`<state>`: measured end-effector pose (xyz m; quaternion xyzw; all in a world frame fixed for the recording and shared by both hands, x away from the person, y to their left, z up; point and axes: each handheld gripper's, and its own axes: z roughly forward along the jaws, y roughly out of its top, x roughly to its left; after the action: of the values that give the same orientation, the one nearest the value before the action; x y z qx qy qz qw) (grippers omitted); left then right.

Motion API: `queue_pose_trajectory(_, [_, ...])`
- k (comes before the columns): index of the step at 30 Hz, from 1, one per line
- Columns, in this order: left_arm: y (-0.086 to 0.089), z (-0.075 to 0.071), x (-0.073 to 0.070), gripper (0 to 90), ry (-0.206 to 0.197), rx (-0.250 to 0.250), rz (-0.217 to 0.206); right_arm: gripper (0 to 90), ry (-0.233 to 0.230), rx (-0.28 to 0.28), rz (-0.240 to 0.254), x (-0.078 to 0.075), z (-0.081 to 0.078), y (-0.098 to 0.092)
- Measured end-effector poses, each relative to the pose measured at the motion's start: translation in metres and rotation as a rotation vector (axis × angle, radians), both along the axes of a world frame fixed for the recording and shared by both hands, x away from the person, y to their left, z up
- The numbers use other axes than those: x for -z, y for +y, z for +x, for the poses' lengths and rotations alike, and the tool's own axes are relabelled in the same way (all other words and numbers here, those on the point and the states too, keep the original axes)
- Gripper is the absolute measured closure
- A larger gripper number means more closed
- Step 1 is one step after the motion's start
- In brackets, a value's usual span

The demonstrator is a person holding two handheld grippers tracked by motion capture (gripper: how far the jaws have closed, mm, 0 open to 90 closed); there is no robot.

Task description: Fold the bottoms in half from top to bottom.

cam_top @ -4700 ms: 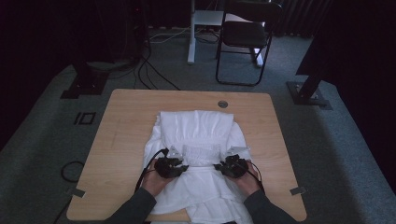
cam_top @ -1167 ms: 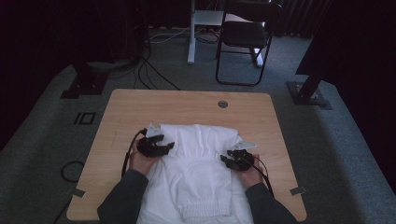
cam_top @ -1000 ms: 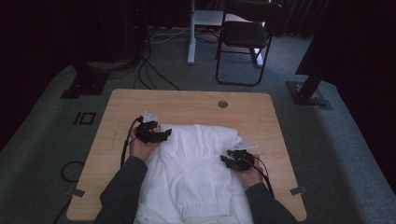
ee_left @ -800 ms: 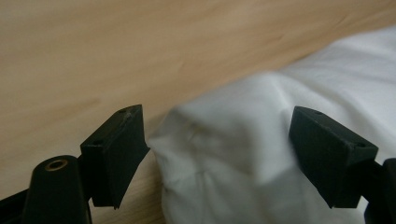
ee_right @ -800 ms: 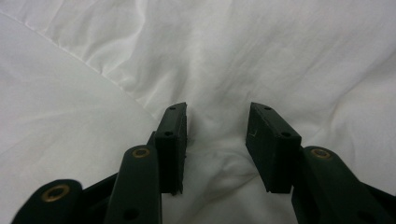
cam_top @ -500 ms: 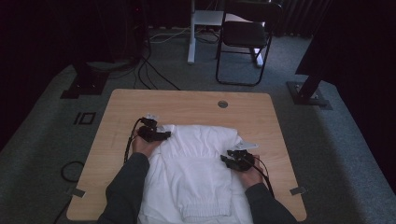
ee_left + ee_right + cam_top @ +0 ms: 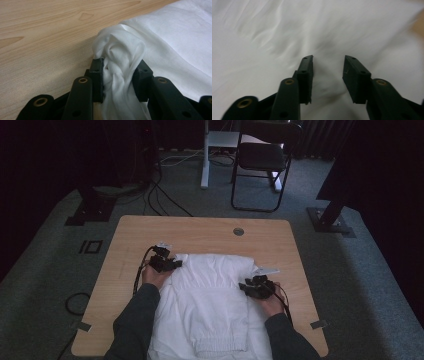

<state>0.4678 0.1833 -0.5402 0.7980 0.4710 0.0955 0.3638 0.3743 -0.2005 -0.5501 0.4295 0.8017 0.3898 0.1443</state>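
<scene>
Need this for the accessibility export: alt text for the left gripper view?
The left gripper pinches a bunched fold of the white garment between its two black jaws, which have just been closing. The cloth spreads flat to the right over the light wooden table.

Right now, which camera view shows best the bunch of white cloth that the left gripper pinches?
The left gripper view: the bunched cloth sits close-up, squeezed between the left gripper's jaws, which have just been closing. The high view shows it only as a small corner beside that gripper. The right gripper view shows other, flat cloth.
</scene>
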Motion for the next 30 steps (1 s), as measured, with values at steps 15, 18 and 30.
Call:
queue_pose_trajectory(15, [0.005,0.002,0.003,66.8,0.015,-0.004,-0.046,30.7,0.13,0.115,0.073,-0.005,0.106,-0.019])
queue_pose_trajectory(18, [0.004,0.001,0.002,66.4,0.02,-0.011,-0.042,47.9,0.122,0.098,0.036,-0.001,0.105,-0.012])
queue_pose_trajectory(30, [0.038,-0.002,-0.025,73.0,0.048,-0.016,-0.336,84.7,0.04,0.09,0.08,-0.033,0.097,-0.025])
